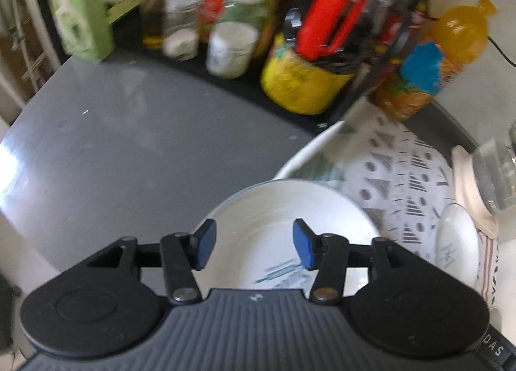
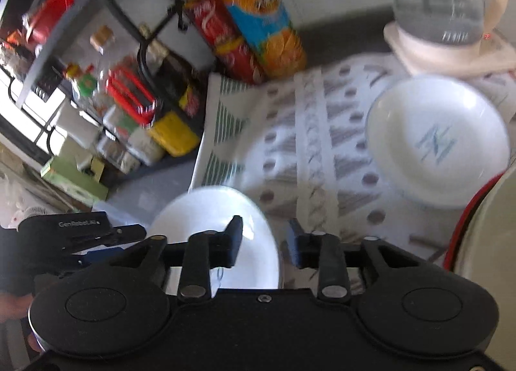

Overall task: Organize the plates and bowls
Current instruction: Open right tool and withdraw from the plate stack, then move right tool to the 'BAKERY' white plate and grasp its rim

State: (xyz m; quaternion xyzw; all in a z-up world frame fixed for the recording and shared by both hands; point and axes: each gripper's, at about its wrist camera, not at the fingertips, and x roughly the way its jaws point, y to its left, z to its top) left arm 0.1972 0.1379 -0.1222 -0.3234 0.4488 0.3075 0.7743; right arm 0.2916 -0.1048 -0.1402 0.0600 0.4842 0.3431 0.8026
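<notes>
On the grey countertop (image 1: 129, 132), at the edge of a white cloth printed with grey triangles and dots (image 2: 322, 132), sits a glossy white ceramic bowl with a faint blue-green motif inside (image 1: 274, 242), and both tools hang just above it. The left gripper (image 1: 254, 243) stands moderately wide, its blue pads (image 1: 206, 243) on either side of open air over the bowl's hollow, pinching nothing. The right gripper (image 2: 262, 238) is narrower but also parted and empty, with the same bowl's rim (image 2: 258, 225) below and between its fingers. A second white bowl with a similar motif (image 2: 435, 142) rests farther along the cloth, near a clear glass kettle on a cream base (image 2: 441, 9), well apart from the first. Bottles and jars (image 1: 232, 48) crowd the back of the counter. These bowls look stiff, fairly heavy for a pinch, brittle and slick with glaze, so a grip is best taken across the rim wall, one pad inside and one outside, set deep enough not to slide off. Lowering one bowl into the other should be gentle, since ceramic on ceramic chips easily.
</notes>
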